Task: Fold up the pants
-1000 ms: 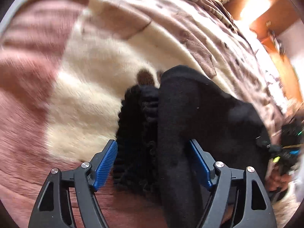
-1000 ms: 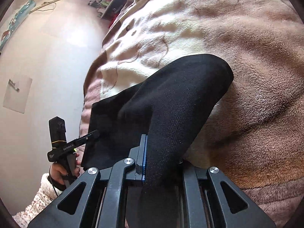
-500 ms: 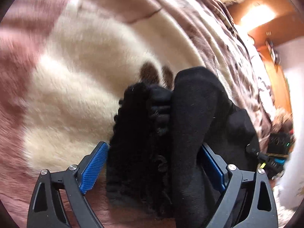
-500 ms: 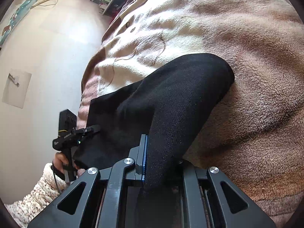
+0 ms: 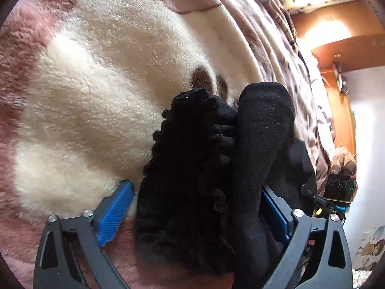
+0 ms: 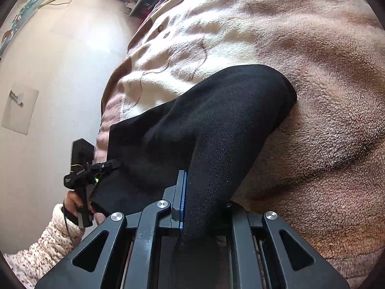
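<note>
Black fleece pants (image 5: 216, 159) lie on a fluffy pink and cream blanket (image 5: 91, 91). In the left wrist view, my left gripper (image 5: 195, 207) has its blue pads wide apart, with the gathered waistband and a folded edge of the pants bunched between them. The left pad stands clear of the cloth. In the right wrist view, my right gripper (image 6: 204, 207) is shut on a folded edge of the pants (image 6: 216, 125) and holds it lifted off the blanket (image 6: 324, 96). The left gripper also shows in the right wrist view (image 6: 105, 166), at the pants' far corner.
The blanket covers a bed with rumpled folds (image 5: 276, 36) toward the back. A pale floor (image 6: 60, 60) runs along the bed's left edge. A wooden cabinet (image 5: 344, 110) stands beyond the bed. The person's sleeve (image 6: 48, 240) is at lower left.
The left gripper has moved forward over the blanket with the bunched pants between its pads. The right gripper still grips the fold, and the left hand has drawn closer to it.
</note>
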`<action>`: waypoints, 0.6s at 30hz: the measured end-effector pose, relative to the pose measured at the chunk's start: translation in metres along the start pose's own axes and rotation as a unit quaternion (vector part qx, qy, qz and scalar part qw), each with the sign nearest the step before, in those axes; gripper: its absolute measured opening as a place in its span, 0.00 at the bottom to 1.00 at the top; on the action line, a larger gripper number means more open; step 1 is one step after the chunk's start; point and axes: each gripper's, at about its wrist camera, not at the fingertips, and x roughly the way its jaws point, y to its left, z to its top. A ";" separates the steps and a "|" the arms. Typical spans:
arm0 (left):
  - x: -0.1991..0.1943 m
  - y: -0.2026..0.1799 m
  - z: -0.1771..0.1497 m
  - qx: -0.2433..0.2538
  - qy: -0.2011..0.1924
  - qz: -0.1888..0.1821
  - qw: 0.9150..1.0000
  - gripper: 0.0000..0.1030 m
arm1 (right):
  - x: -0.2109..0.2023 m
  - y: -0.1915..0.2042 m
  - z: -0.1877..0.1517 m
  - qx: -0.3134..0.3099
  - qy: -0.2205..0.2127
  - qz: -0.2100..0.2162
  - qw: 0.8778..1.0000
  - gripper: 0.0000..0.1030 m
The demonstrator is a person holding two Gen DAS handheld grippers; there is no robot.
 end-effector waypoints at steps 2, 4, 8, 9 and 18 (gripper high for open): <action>0.003 -0.004 0.001 0.008 0.003 0.009 1.000 1.00 | 0.000 0.001 0.000 -0.004 0.000 -0.001 1.000 0.11; 0.007 -0.009 0.003 0.016 0.011 0.015 1.000 1.00 | 0.001 0.001 0.001 -0.006 0.002 -0.001 1.000 0.11; 0.010 -0.013 0.005 0.016 0.026 0.005 1.000 1.00 | 0.003 -0.002 0.001 -0.003 0.002 0.005 1.000 0.11; 0.011 -0.015 0.004 0.023 0.032 0.002 0.999 1.00 | 0.003 -0.003 0.001 -0.001 0.002 0.007 1.000 0.12; 0.008 -0.036 -0.005 0.050 0.044 -0.004 0.998 0.75 | 0.014 -0.013 0.004 0.016 0.012 0.021 1.000 0.12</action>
